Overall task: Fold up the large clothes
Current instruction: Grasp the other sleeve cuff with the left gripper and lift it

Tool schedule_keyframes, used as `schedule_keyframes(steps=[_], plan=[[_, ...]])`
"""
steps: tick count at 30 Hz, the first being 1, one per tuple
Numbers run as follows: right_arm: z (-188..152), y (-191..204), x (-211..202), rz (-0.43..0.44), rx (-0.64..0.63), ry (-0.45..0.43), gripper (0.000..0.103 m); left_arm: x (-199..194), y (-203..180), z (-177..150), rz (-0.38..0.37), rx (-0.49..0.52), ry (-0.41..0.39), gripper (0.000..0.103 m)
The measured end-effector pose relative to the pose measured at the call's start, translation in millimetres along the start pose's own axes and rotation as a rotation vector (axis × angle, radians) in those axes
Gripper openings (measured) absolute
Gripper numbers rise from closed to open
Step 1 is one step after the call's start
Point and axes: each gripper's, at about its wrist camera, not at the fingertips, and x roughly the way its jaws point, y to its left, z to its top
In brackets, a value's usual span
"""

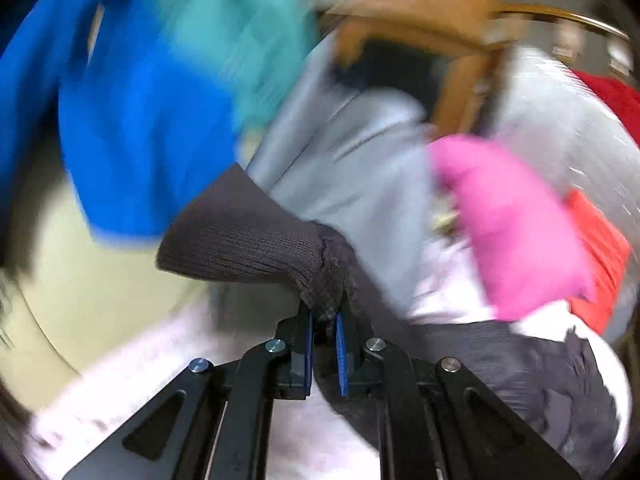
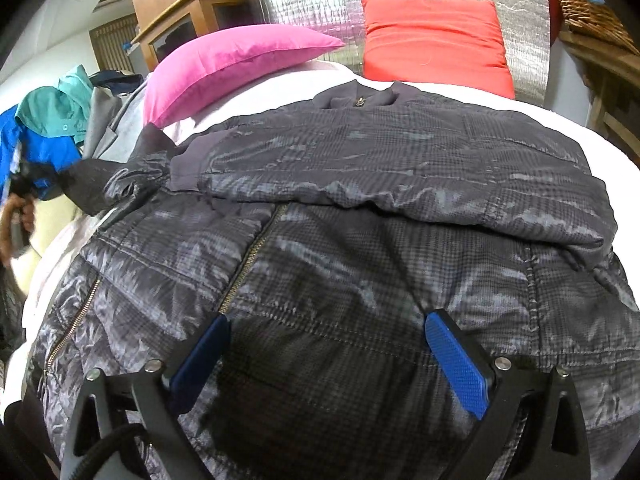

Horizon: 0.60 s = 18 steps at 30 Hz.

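Note:
A dark grey checked zip jacket point(image 2: 360, 248) lies spread on a white bed point(image 2: 440, 92), collar toward the pillows, one sleeve folded across its chest. My right gripper point(image 2: 326, 336) is open just above the jacket's lower front, holding nothing. My left gripper point(image 1: 325, 320) is shut on the jacket's ribbed sleeve cuff point(image 1: 240, 236) and holds it up off the bed; that view is motion-blurred. The held sleeve point(image 2: 108, 184) also shows at the left of the right wrist view.
A pink pillow point(image 2: 224, 68) and a red pillow point(image 2: 436, 36) lie at the head of the bed. Blue, teal and grey clothes point(image 2: 52, 128) are piled at the left. A wooden cabinet point(image 2: 176, 12) and a wicker basket point(image 2: 588, 0) stand behind.

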Motion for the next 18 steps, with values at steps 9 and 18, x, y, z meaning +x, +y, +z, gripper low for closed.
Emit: schedule_keyframes(steps=[9,18], plan=[[0,-6,-3,0.040,0.031,-0.016,0.100,-129,-195,8,-0.280,0.286,-0.199,0.009],[-2,-19,-9,0.114,0.093,-0.046,0.100,-111,-350,-84,-0.391,0.462,-0.031,0.008]])
